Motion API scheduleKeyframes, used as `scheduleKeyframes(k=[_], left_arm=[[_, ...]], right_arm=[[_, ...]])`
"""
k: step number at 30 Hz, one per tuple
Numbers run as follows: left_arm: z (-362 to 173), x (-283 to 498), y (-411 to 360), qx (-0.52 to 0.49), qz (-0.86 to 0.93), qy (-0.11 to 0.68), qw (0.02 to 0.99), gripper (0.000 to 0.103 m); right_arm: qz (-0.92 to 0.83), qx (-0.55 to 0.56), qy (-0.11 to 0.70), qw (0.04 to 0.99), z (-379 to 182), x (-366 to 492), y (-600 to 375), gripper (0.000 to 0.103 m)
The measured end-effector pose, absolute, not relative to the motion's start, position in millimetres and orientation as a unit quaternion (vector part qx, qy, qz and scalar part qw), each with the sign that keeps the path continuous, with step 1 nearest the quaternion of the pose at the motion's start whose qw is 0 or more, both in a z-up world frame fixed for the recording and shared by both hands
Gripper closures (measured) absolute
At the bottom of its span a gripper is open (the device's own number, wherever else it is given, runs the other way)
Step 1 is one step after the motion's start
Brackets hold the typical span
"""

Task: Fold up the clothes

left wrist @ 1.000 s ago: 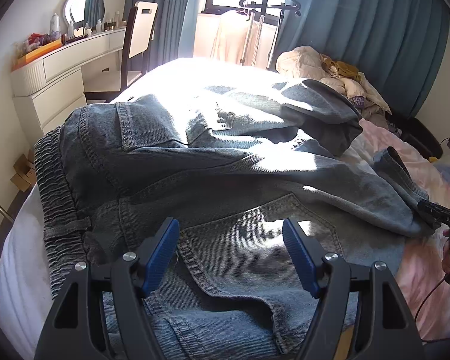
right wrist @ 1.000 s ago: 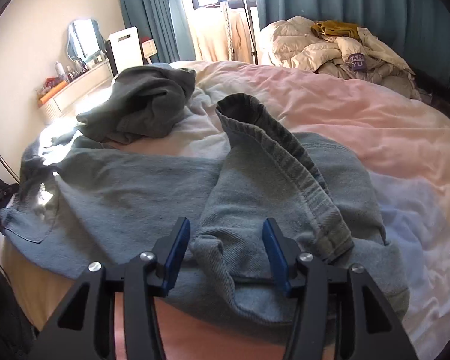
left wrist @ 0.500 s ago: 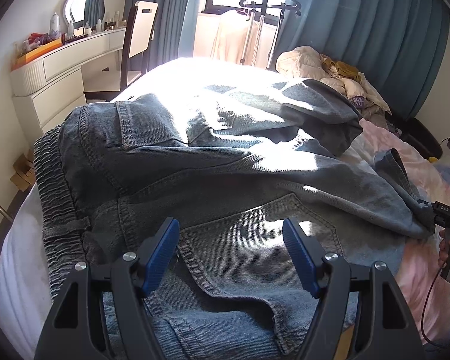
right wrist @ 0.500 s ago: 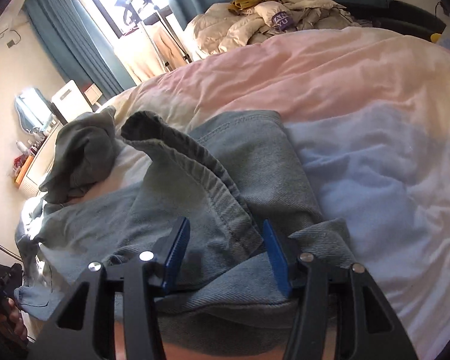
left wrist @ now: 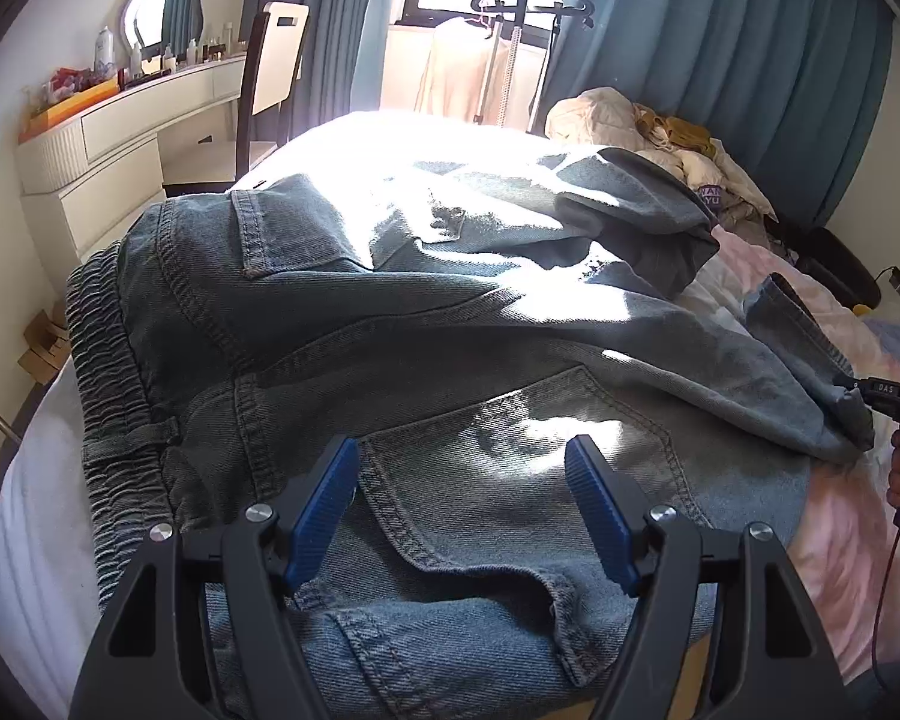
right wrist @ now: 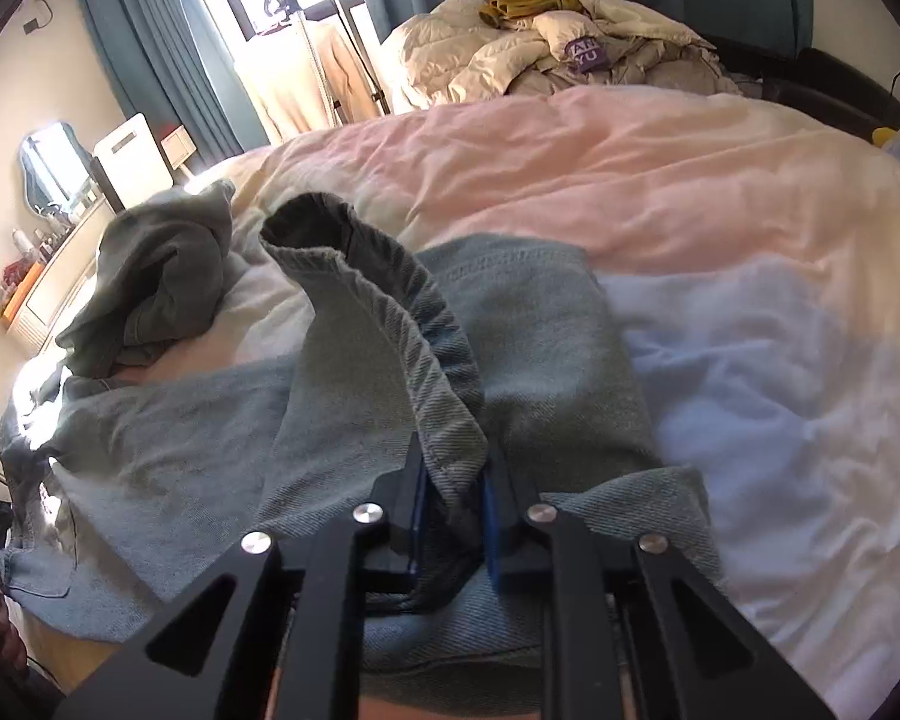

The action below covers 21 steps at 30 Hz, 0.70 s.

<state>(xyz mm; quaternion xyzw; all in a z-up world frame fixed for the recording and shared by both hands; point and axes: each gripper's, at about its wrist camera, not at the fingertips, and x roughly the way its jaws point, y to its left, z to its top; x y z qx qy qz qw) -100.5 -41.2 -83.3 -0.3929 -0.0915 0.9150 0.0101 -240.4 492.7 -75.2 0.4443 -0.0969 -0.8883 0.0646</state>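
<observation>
A pair of light blue jeans [left wrist: 390,312] lies spread over the bed, elastic waistband [left wrist: 108,396] at the left. My left gripper [left wrist: 461,450] hovers open just above a back pocket [left wrist: 510,480], with nothing between its blue pads. In the right wrist view one trouser leg [right wrist: 546,348] is folded back and its hem [right wrist: 390,324] stands up in a loop. My right gripper [right wrist: 453,480] is closing, its pads pinching the near end of that hem. The other leg [right wrist: 150,276] lies bunched at the far left. The right gripper also shows at the right edge [left wrist: 888,390].
The bed carries a pink and pale blue cover [right wrist: 720,240]. A heap of cream bedding and clothes [right wrist: 546,54] lies at its far side. A dressing table [left wrist: 120,132], a chair [left wrist: 276,60] and a clothes stand [left wrist: 516,30] stand beyond, before teal curtains [left wrist: 750,90].
The right gripper's jaws have come together on the upright hem of the trouser leg, and its view has rolled and shifted sideways. The left gripper has not moved.
</observation>
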Motion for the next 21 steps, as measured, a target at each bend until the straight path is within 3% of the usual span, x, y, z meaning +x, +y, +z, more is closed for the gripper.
scheduleKeyframes(k=[7,12,16,21], left_arm=[[-82,-93,-41,-0.392,0.916,-0.081,0.004,0.031],[-81,-99,-42,-0.397,0.914,-0.084,-0.004,0.031],[-80,-104,-47,-0.403,0.91,-0.095,-0.013,0.031],[-75,-103,-63,-0.418,0.897,-0.14,-0.033,0.031]], right_arm=[[-0.937,0.341,-0.065,-0.049,24,-268,565,0.09],[-0.935,0.315,-0.059,-0.156,38,-296,654,0.09],[-0.916,0.338,-0.05,-0.21,-2,-309,715,0.09],[-0.882,0.408,-0.066,-0.227,-92,-296,765,0.09]])
